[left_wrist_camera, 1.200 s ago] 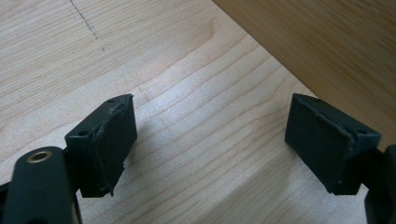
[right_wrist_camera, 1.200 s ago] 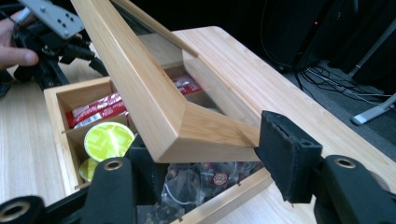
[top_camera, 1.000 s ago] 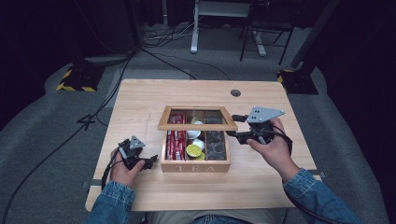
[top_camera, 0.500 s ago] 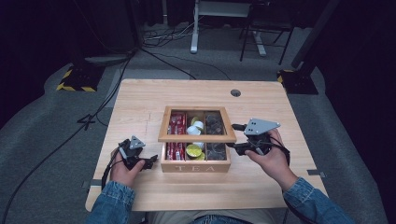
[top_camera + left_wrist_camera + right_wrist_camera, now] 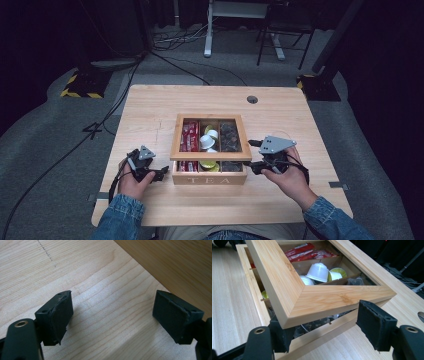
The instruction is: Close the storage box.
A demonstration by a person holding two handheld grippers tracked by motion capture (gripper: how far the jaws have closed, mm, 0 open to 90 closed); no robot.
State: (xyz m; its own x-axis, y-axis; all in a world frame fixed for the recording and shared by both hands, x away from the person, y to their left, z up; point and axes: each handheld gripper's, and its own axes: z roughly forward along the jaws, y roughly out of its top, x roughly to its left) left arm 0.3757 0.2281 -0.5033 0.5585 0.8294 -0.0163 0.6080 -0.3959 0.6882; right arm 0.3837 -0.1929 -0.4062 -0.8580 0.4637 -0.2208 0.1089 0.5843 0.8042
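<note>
Lid-closing step on the tea box [image 5: 210,177], which sits mid-bench, toward the person's edge. The glass-paned lid [image 5: 294,287] is nearly down but not seated: in the right gripper view its near corner hangs above the box rim with a visible gap, the frame tilted up on that side. The right hand-held gripper [image 5: 322,327] is just beside the box's right end; its jaws have just been opening, and the lid corner sits between them. One pad is under or against the corner, the other pad [image 5: 374,325] stands clear, so it isn't clamping; I read this as a release in progress. The left hand-held gripper [image 5: 112,317] is open and empty, just left of the box, resting low over the bench [image 5: 150,105], with the box's side wall [image 5: 175,262] right next to it. Inside the box: red sachets [image 5: 190,136] in the left compartment, white capsules [image 5: 207,140] in the middle, dark items on the right. Next move, as I judge it: slide the right hand-held gripper out sideways away from the box without snagging the corner, let the lid drop flush, and brace the box with the left one if it shifts.
</note>
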